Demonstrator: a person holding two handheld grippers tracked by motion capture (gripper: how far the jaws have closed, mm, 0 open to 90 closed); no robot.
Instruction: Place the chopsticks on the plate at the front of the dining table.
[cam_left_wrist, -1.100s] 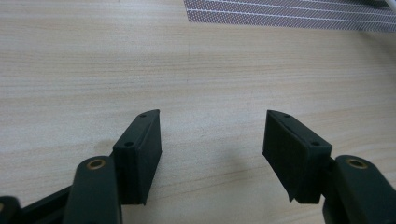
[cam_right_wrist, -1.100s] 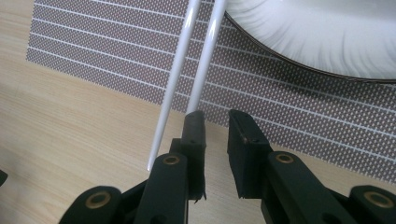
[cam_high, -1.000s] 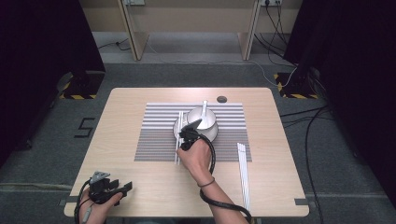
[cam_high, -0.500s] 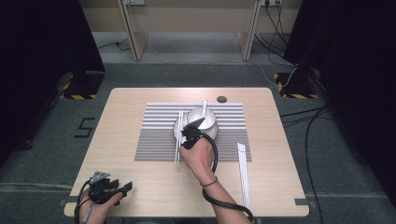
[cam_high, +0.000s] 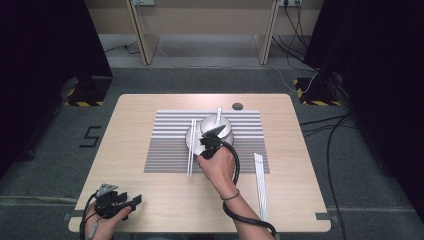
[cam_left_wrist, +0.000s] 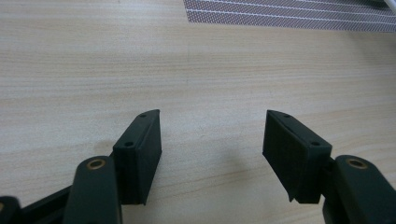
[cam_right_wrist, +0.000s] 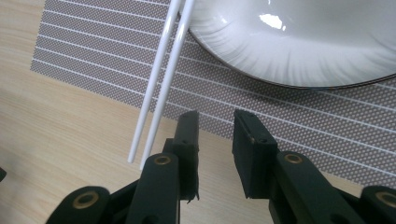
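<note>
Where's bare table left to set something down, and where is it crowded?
Free: the wood left of the striped mat, up to the left gripper; also the front edge between both forearms. Crowded: the mat's middle, with the plate, the chopsticks beside it and the right gripper. A second chopstick pair lies right of the mat.

Two grippers (cam_high: 211, 136) (cam_high: 134, 201), one white bowl (cam_high: 220, 127), one striped mat (cam_high: 170, 150), two chopstick pairs (cam_high: 191, 147) (cam_high: 260, 185).

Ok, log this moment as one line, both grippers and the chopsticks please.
right gripper: jaws just opening, empty | white chopsticks: on striped mat, left of plate | left gripper: open, empty, over table
</note>
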